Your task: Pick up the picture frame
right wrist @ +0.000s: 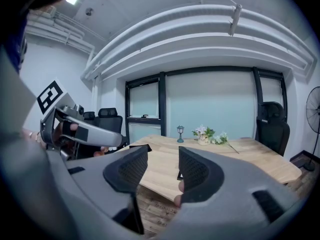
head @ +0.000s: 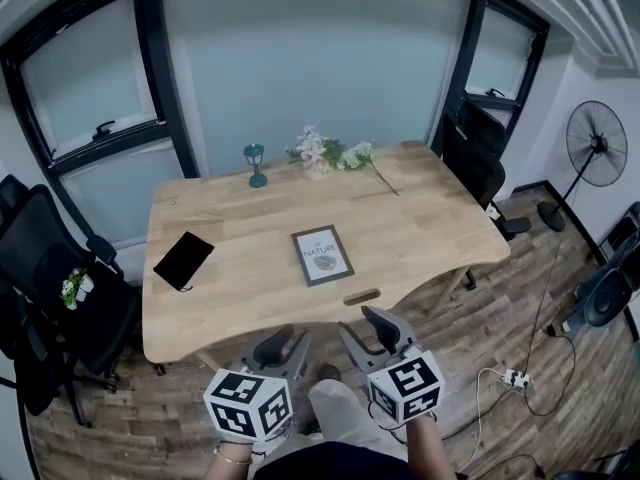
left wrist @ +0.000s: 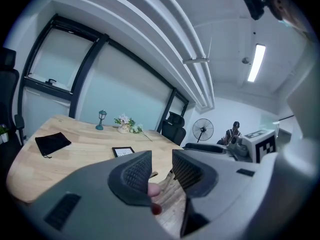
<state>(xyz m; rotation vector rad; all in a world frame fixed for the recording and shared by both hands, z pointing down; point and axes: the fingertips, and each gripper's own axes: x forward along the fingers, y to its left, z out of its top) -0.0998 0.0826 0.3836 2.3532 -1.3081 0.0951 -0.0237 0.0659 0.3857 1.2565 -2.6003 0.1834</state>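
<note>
The picture frame (head: 322, 255), dark-edged with a white print, lies flat in the middle of the wooden table (head: 420, 218). It shows small in the left gripper view as the picture frame (left wrist: 123, 151), and only its edge peeks out behind a jaw in the right gripper view. Both grippers hang below the table's near edge, short of the frame. My left gripper (head: 291, 343) is open with nothing between its jaws, and my right gripper (head: 372, 329) is likewise open and empty. Seen from their own cameras, the left gripper (left wrist: 161, 170) and right gripper (right wrist: 163, 171) show clear gaps.
On the table lie a black pouch (head: 184, 259) at the left, a small teal lantern (head: 255, 164) and a flower spray (head: 335, 155) at the back. Office chairs (head: 50, 288) stand left and right. A fan (head: 594, 146) and floor cables (head: 515, 378) are at the right.
</note>
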